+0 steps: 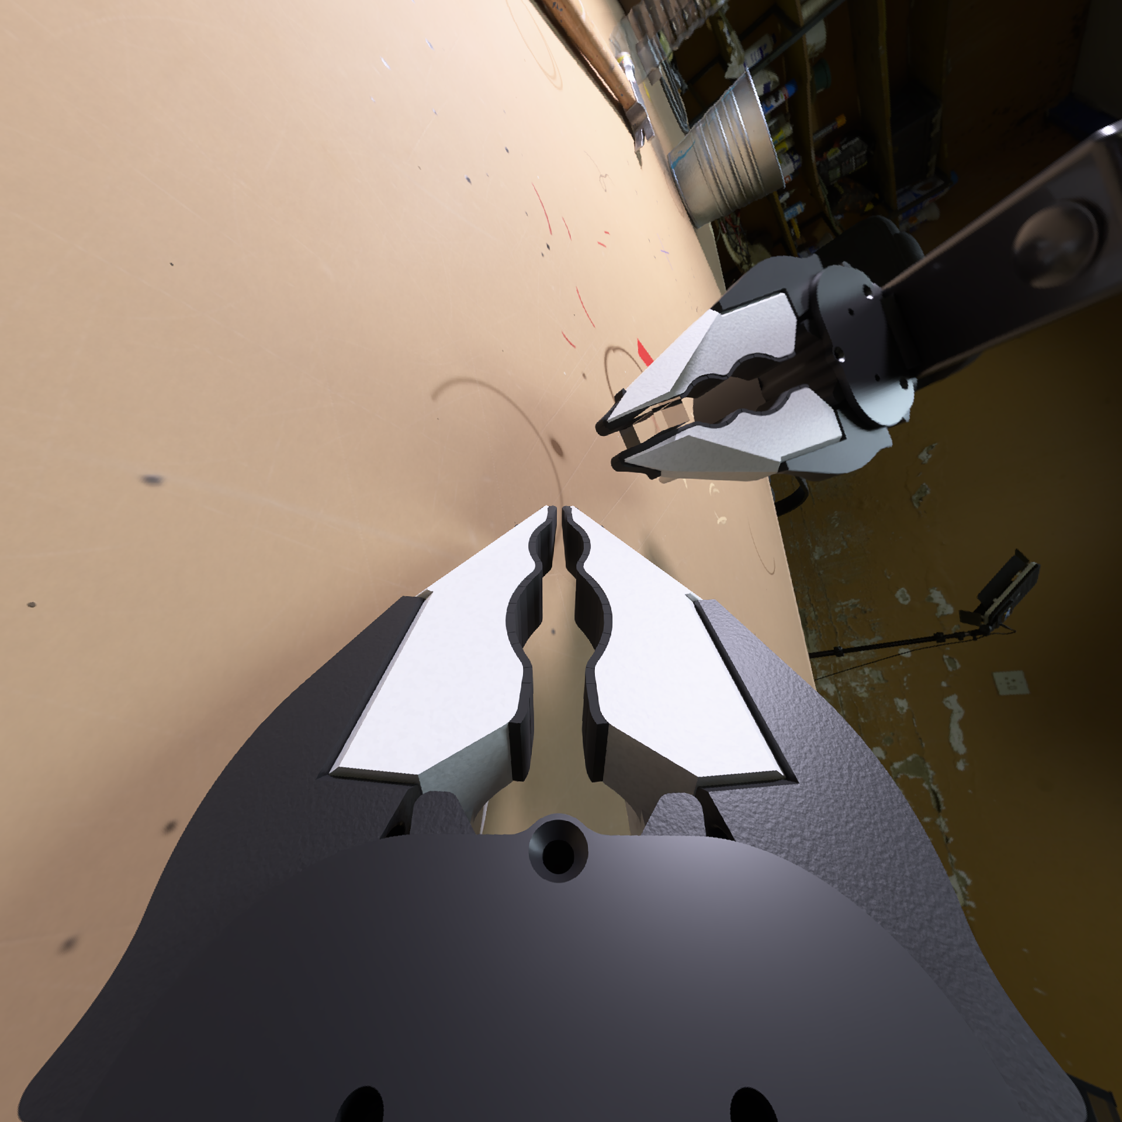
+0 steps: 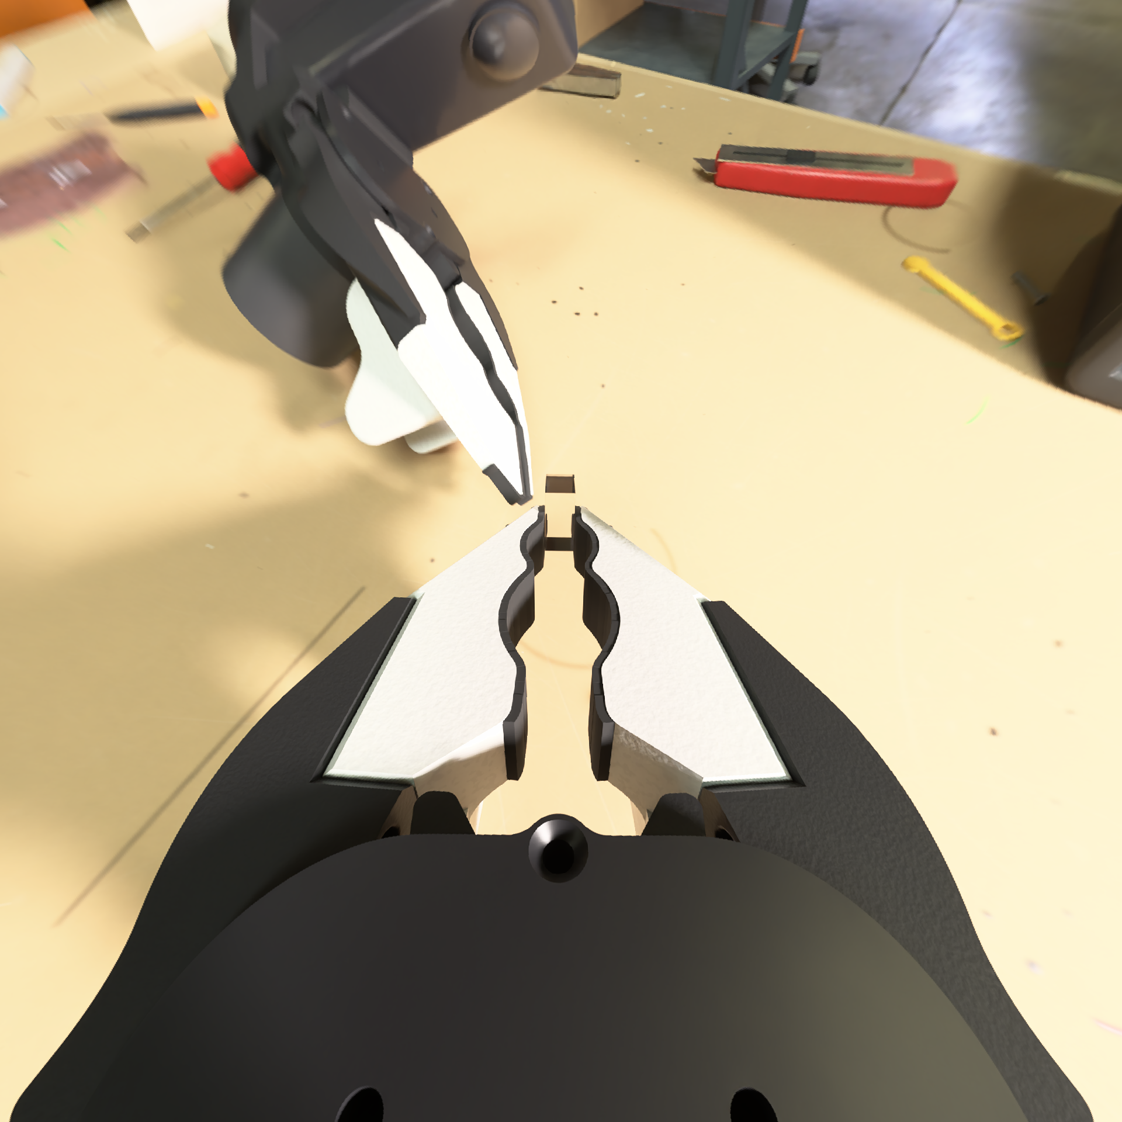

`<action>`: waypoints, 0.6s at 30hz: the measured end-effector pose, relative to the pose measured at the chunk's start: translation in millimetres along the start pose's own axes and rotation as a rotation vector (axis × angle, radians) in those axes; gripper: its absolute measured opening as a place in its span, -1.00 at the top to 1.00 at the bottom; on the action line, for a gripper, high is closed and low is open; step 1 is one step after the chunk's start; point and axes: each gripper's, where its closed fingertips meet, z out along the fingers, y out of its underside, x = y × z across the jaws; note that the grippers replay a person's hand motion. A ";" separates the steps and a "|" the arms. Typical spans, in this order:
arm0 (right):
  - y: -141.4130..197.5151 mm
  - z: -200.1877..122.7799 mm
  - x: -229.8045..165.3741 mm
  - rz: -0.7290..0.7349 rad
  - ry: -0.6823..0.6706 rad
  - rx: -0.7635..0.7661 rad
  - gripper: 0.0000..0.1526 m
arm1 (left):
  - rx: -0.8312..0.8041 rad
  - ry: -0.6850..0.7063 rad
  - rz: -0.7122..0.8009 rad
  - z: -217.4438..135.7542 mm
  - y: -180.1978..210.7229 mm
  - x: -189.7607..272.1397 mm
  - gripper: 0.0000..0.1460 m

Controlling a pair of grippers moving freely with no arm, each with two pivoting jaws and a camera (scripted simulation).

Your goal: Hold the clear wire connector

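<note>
**Right jaws pinch the clear connector above the bench**

Left wrist view: the left gripper [image 1: 558,516] has its jaws closed, tips all but touching, with nothing between them, over a tan bench [image 1: 273,303] marked with ring stains and paint flecks. Ahead and to the right, the right gripper [image 1: 613,446] holds its jaws slightly apart around the connector [image 1: 671,416], a small clear block that is hard to make out against the bench. Past the bench edge stands a ribbed metal bucket [image 1: 725,161]; its contents cannot be seen. Behind it are dark shelves [image 1: 838,139] of bottles and boxes, too small to read. A light stand [image 1: 996,598] is by the wall, its pole partly cut off.

Right wrist view: the right gripper [image 2: 558,516] grips the connector [image 2: 559,486] at its jaw tips; the clear body shows mostly as dark edges, part of it hidden between the tips. The left gripper [image 2: 519,495] comes in from the upper left, jaws closed, its tip just beside the connector; whether it touches cannot be told. On the bench [image 2: 759,425] lie a red utility knife [image 2: 832,179] and a yellow wrench [image 2: 959,297] to the right. At the left, a red-handled tool [image 2: 231,167] is partly hidden behind the left gripper, and other items there are blurred. A dark box [image 2: 1093,340] is cut off at the right edge.
</note>
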 end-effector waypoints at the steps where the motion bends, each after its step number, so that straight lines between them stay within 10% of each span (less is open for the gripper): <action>1: -1.6 -0.6 -0.2 0.049 -0.037 0.012 0.90 | 0.004 -0.001 -0.007 0.5 -0.6 0.8 0.98; 18: 2.7 11.1 -1.1 0.035 -0.046 -0.107 0.90 | -0.003 -0.061 -0.029 7.3 0.7 0.0 0.98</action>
